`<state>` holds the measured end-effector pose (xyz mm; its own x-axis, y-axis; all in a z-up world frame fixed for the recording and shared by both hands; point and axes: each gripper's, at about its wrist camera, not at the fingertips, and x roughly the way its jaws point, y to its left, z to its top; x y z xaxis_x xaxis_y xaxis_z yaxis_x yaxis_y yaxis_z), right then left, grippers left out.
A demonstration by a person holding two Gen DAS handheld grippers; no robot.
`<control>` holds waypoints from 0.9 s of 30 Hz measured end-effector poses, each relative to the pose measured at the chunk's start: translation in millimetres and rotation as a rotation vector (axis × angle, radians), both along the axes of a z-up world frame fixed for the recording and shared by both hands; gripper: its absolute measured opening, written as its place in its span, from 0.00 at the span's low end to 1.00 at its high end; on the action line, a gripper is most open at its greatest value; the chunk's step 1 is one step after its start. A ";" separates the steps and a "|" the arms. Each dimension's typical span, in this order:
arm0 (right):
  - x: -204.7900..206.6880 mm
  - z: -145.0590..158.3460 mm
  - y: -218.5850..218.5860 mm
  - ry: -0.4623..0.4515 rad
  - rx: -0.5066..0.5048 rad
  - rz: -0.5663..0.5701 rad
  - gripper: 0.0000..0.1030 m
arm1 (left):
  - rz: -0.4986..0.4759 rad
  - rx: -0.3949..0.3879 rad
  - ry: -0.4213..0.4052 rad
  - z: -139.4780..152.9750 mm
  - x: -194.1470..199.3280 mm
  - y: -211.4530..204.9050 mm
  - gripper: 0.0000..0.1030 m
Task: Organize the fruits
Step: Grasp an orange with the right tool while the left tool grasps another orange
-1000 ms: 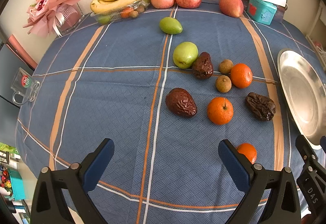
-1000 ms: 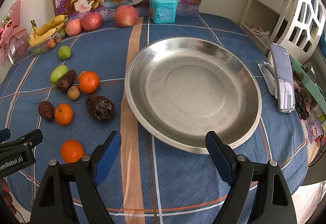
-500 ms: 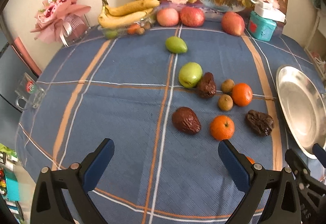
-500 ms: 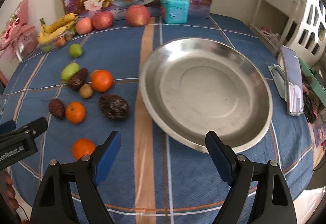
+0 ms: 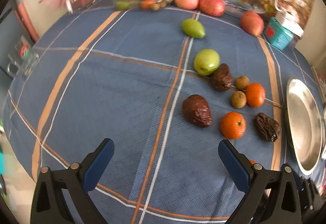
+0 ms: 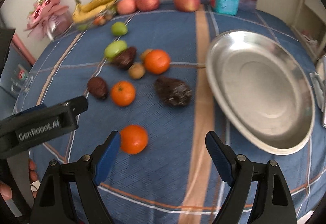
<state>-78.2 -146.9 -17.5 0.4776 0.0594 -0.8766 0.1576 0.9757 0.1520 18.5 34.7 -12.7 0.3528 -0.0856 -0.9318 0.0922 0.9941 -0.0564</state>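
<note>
Sitting just fwd of the right gripper [image 6: 161,145], the nearest orange [image 6: 133,139] is the key relation: it lies low-left in that gripper's view, right beside the left blue pad [image 6: 106,157], off-centre betw the fingers, so I judge a small shift left is needed before closing. Round fruit, no long axis to line up. Right gripper is spread wide, nothing in it.

Left to right across the table: left gripper [image 5: 166,159] also wide apart, empty, hovering over bare cloth w/ fruit ahead-right of it; same orange is mostly hidden behind its right finger. Right arm is clearly the nearer one. Next come a dark wrinkled fruit [image 6: 97,87], a second orange [image 6: 122,93], two green fruits [image 6: 115,49] further back, small brown fruits [image 6: 136,71], a third orange [image 6: 157,61], and a bigger dark wrinkled fruit [image 6: 173,91]. Then the steel plate [image 6: 264,148], empty, well right of the fruit cluster, likely the drop spot.

Surface: blue tablecloth [image 6: 179,26] w/ orange and white stripes, soft, so fruit shouldn't roll much. Far edge: bananas [image 6: 94,7], red apples [image 6: 147,1], teal box [image 6: 224,0], floral painting, pink bouquet at left. Frames are blurry toward the edges.
</note>
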 end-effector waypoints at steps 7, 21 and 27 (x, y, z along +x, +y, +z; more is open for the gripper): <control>6.0 -8.1 18.9 0.055 -0.010 0.080 0.83 | 0.074 -0.026 0.008 -5.7 2.8 13.1 1.00; 7.9 -13.6 31.2 0.051 -0.040 0.136 0.36 | 0.051 -0.074 -0.017 -1.1 3.6 6.1 1.00; 9.1 -9.7 31.4 0.015 -0.034 0.135 0.36 | 0.021 -0.062 -0.062 4.3 3.3 2.0 1.00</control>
<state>-69.2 -115.5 -27.2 0.4536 0.0926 -0.8864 0.0262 0.9928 0.1172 21.8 36.7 -8.4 0.4118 -0.1342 -0.9013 0.0767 0.9907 -0.1125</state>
